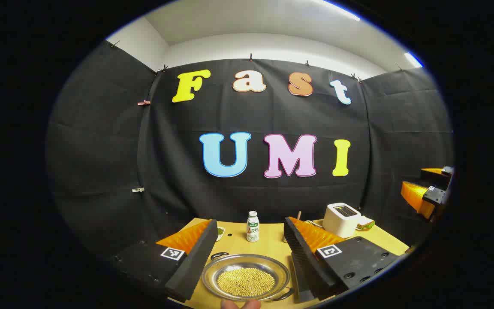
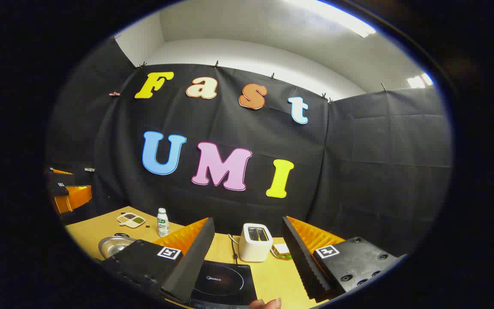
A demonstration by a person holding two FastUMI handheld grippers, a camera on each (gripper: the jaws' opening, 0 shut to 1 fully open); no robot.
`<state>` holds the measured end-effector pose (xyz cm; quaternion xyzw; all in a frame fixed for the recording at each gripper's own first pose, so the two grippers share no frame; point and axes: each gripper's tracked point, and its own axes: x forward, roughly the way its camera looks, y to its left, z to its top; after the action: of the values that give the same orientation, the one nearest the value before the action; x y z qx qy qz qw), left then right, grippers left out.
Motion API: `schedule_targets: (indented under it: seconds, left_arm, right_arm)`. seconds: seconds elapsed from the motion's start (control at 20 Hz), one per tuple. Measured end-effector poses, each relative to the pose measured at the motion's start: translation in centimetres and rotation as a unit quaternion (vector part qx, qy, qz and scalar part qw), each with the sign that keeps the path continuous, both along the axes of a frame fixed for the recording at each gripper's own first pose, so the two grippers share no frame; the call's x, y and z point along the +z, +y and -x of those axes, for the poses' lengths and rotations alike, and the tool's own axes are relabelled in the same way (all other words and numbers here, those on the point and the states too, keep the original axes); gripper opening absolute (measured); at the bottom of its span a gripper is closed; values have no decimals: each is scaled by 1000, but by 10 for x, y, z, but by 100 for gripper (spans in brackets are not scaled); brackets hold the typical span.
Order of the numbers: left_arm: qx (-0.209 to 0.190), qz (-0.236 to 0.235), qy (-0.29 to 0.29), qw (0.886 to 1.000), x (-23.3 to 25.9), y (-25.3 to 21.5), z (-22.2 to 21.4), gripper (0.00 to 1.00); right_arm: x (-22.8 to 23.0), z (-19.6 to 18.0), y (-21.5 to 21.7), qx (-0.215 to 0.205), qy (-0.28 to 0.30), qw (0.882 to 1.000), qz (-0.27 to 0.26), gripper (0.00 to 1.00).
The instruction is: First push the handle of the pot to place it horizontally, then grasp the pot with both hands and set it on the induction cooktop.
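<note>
White toaster (image 2: 254,242), small bottle (image 1: 252,226), sectioned dish (image 2: 131,219), wooden table (image 2: 97,231)

My left gripper (image 1: 247,253) has two wedge-shaped fingers, black foam on the inner faces and ribbed orange on the backs. Each black base block carries a small square black-and-white marker (image 1: 173,253) and round screw holes. My right gripper (image 2: 247,253) is built the same: black serrated pads, orange ribbing, a square marker (image 2: 327,251) on each block beside its screws.

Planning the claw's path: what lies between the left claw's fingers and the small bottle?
In the left gripper view, the pot of yellow beans sits between the open left claw and the bottle, then bare tabletop.
</note>
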<state>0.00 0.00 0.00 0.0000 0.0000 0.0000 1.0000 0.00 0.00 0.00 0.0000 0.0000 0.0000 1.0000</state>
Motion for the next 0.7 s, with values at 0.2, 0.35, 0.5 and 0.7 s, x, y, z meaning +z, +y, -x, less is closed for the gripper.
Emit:
schedule_targets:
  seconds: [0.2,0.35,0.5,0.7]
  left_arm:
    - [-1,3,-1,1000,0,2,1,96]
    - [-4,1,-4,1000,1,1,2,96]
    - [-6,-2,-8,1000,3,0,4,96]
    - [-8,-3,-17,1000,9,1,7,96]
  right_arm:
    - [4,2,2,2,-6,1000,3,97]
    - [2,4,3,2,-4,1000,0,97]
    - [5,5,3,2,-7,1000,-3,97]
    - [15,9,3,3,-17,1000,-5,97]
